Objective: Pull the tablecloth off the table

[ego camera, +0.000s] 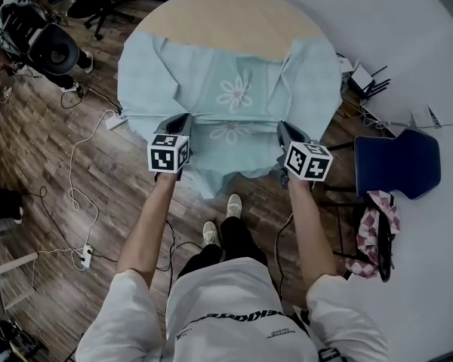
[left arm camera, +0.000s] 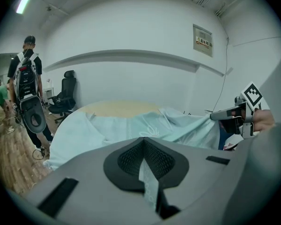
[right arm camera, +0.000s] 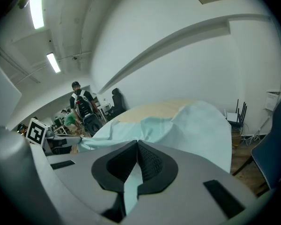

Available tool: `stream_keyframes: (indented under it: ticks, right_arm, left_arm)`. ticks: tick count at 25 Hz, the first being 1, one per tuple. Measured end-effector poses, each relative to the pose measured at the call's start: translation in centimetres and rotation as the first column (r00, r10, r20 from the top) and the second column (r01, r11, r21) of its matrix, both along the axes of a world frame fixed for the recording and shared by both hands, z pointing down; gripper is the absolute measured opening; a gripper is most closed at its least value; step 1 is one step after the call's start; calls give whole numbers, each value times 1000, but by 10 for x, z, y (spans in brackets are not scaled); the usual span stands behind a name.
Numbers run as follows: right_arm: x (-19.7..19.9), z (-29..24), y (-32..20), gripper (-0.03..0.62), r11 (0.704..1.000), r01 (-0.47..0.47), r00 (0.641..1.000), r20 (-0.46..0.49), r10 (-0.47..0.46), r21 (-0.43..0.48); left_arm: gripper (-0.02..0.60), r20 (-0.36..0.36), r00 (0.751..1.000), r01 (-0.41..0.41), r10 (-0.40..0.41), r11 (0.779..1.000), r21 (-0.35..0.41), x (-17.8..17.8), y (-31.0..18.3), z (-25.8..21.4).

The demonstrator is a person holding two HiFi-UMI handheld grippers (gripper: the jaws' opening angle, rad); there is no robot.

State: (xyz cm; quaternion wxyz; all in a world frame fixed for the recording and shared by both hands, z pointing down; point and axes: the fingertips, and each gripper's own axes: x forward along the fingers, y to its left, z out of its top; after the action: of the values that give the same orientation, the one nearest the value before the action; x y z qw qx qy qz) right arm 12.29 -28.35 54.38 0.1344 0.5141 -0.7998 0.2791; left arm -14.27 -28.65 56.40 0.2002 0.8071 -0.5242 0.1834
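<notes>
The tablecloth [ego camera: 234, 89] covers the near half of the table [ego camera: 226, 13], so the table's front edge and its legs are hidden. In the head view the tips of the left claw [ego camera: 183, 121] and the right claw [ego camera: 284, 130] are lost among the bunched tablecloth. In each gripper view the pinched edge of the tablecloth vanishes between the pressed-together pads. The wall sign [left arm camera: 203, 40] is too small to read. The blue chair [right arm camera: 277, 158] is cut off by the edge of the right gripper view.
</notes>
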Motion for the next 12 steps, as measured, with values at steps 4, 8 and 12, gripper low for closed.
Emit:
stream_keyframes:
  ticks: [4, 8, 12]
  right_arm:
    - [-1, -17, 24, 32, 1000, -9, 1000, 3, 8, 24]
    - [-1, -35, 47, 32, 999, -24, 1000, 21, 23, 43]
    - [-4, -54, 69, 32, 997, -25, 999, 26, 23, 71]
  left_arm:
    - [15, -6, 1000, -2, 2, 1000, 24, -3, 21, -17]
    - [15, -13, 1000, -5, 6, 999, 47, -4, 47, -34]
    - [15, -15, 1000, -17, 18, 997, 78, -7, 73, -50]
